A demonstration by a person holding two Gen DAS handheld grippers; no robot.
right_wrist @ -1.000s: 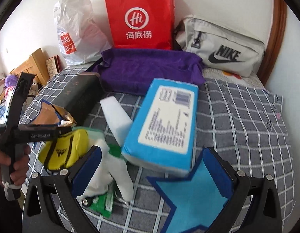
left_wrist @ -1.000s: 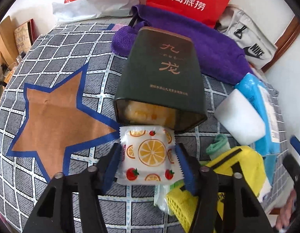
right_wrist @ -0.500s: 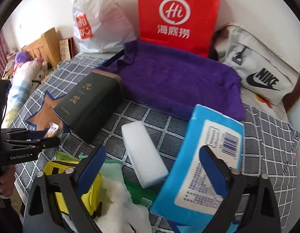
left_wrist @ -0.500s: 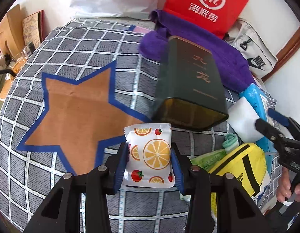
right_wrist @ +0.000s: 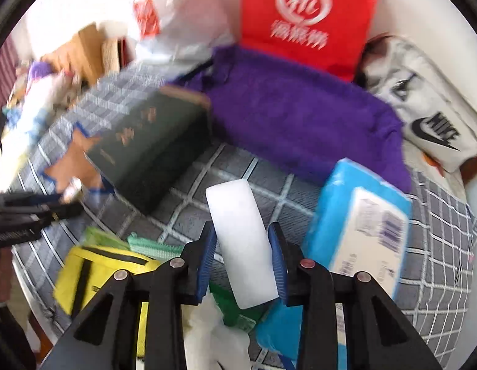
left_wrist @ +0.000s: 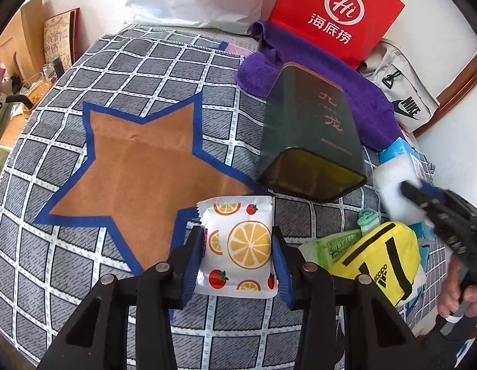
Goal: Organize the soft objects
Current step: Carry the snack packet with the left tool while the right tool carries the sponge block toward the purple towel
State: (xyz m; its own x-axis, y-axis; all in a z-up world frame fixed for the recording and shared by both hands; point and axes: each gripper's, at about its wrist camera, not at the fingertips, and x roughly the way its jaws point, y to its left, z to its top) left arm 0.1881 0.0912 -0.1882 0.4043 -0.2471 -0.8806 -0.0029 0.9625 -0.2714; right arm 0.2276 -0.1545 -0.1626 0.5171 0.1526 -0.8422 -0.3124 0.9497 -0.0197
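While our left gripper pinches the snack pack over the bed, our right gripper has just been closing on the sponge, and its pads now look pressed against both long sides. From the right jaws the sponge runs lengthwise toward 12 o'clock, so we've got it across its short width. We reckon the tin is the bin; its open mouth sits at 1 o'clock from the pack, nearer our left hand.
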